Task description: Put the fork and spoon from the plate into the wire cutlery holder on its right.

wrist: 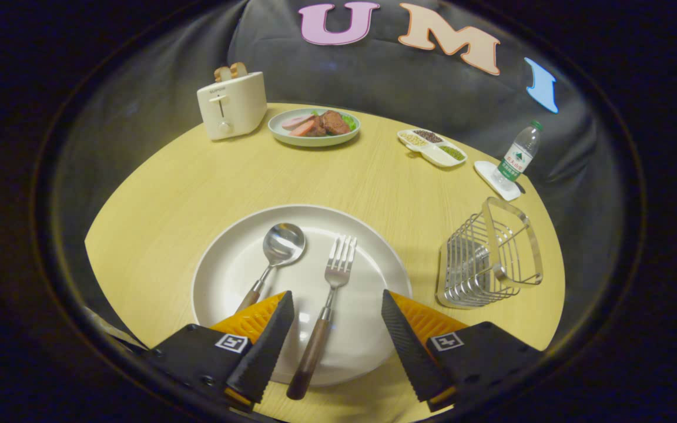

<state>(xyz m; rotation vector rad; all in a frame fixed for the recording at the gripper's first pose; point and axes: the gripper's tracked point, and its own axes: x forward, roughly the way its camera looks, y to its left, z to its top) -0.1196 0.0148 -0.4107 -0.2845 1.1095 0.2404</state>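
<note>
A white plate lies on the round wooden table just ahead of my fingers. On it rest a fork and a spoon, both with steel heads and brown wooden handles. The fork's handle runs back between my two fingers, untouched by either. The spoon lies left of the fork, its handle reaching toward my left finger. My gripper is open wide above the plate's near side, holding nothing. The wire cutlery holder stands upright on the table to the right of the plate.
At the table's far side stand a cream toaster with bread, a plate of meat, a divided dish of beans and a water bottle on a white coaster. Bare tabletop separates them from the white plate.
</note>
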